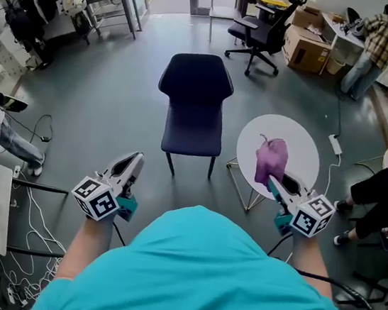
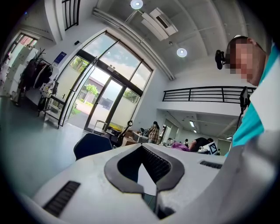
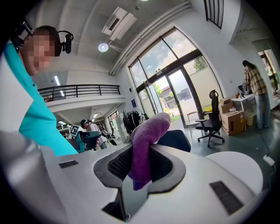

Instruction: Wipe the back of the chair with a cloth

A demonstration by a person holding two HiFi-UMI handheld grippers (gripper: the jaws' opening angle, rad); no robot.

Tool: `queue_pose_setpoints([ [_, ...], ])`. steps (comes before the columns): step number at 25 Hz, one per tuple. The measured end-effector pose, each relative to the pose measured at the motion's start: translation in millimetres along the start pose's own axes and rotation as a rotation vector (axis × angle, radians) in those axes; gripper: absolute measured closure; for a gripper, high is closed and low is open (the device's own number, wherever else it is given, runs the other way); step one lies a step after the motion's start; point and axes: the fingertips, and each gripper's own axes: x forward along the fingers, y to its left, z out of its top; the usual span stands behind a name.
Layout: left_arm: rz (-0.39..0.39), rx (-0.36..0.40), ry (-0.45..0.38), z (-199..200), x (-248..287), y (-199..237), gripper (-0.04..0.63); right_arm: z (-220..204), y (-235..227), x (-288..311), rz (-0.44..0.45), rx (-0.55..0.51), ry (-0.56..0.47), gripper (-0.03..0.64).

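The left gripper (image 1: pixel 135 158) is held out in front on an extended forearm, jaws drawn together with nothing between them. The right gripper (image 1: pixel 274 183) is held out level with it, jaws clamped on a purple cloth (image 3: pixel 146 140) bunched above their tips

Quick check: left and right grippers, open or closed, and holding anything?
Left gripper: closed, nothing in it.
Right gripper: closed on the purple cloth.
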Motion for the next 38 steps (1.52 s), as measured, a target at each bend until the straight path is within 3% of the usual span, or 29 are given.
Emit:
queue_pose_setpoints([
  [8,0.016,0.003,0.019,-11.1,43.3,-37.5,0.600,5.5,-37.9,-25.9,0.046,-0.012,0.021,0.529],
  [14,0.017,-0.010,0.042,-27.8,58.7,-35.8,0.600,-5.1,-53.8,-11.6,0.070,0.010,0.040,0.529],
  [21,-0.009,-0.042,0.045,-18.6,53.0,45.9,0.600,-2.4,-30.2,70.9,0.070,-0.009,0.052,0.529],
  [31,-0.127,0.006,0.080,58.5,68.8,179.0,0.600,35.0,2.5,195.5,-0.041,0.006,0.011,0.529],
  [38,-0.156,-0.018,0.103,63.1,82.6,242.5,0.600,34.3,0.6,255.6,-0.068,0.013,0.042,0.529],
])
